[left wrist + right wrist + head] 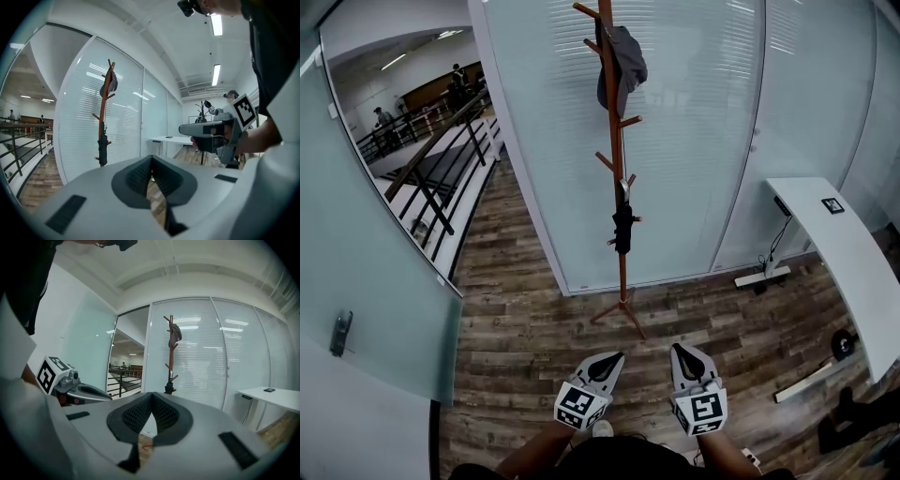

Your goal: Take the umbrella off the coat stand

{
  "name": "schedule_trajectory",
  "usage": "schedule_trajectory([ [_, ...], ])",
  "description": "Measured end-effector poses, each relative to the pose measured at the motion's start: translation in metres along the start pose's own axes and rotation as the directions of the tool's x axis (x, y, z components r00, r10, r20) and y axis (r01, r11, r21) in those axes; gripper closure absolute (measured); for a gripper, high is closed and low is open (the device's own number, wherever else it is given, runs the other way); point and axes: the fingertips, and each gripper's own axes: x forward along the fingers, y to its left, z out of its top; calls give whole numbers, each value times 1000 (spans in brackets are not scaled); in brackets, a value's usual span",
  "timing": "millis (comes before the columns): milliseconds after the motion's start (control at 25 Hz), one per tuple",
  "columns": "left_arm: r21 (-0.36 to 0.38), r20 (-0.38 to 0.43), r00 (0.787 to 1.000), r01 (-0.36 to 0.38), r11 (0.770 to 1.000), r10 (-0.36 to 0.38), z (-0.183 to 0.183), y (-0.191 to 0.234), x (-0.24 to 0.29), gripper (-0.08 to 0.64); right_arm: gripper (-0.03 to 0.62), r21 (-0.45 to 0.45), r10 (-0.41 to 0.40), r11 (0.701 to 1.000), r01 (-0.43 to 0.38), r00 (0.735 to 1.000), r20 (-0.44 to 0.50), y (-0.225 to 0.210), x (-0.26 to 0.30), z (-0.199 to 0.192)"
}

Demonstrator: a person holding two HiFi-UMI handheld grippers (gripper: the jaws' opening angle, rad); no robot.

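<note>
Head view gives us a slim reddish wooden coat stand [615, 141] with angled pegs, standing on a plank wood floor [516, 328] against a frosted glass wall [712, 141] lined with blinds. A folded black umbrella [622, 228] hangs from a lower peg, and a soft grey cap [626, 58] hangs near the top. A white curved surface [853, 253] sits at the right. Near us, the left gripper [612, 358] and right gripper [681, 352] are well apart from the stand, and we see both pairs of jaws closed on nothing.

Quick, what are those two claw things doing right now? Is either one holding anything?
Left gripper: jaws shut, holding nothing.
Right gripper: jaws shut, holding nothing.
</note>
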Motion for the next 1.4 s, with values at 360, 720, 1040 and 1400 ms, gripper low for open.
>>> schedule_trajectory([
  [360,19,-29,1000,-6,1000,6,-9,48,-9,546,586,-3,-35,999,35,999,-28,16,36,-15],
  [720,21,-21,1000,-3,1000,3,-13,99,-17,546,586,244,-96,965,101,995,-35,22,76,-27],
  [1040,-20,-30,999,-27,999,26,-23,136,-13,546,586,200,-92,974,102,994,-62,24,109,-34],
  [1400,-39,-69,996,-56,998,53,-29,173,29,546,586,225,-48,972,61,997,-65,-1,169,-41],
])
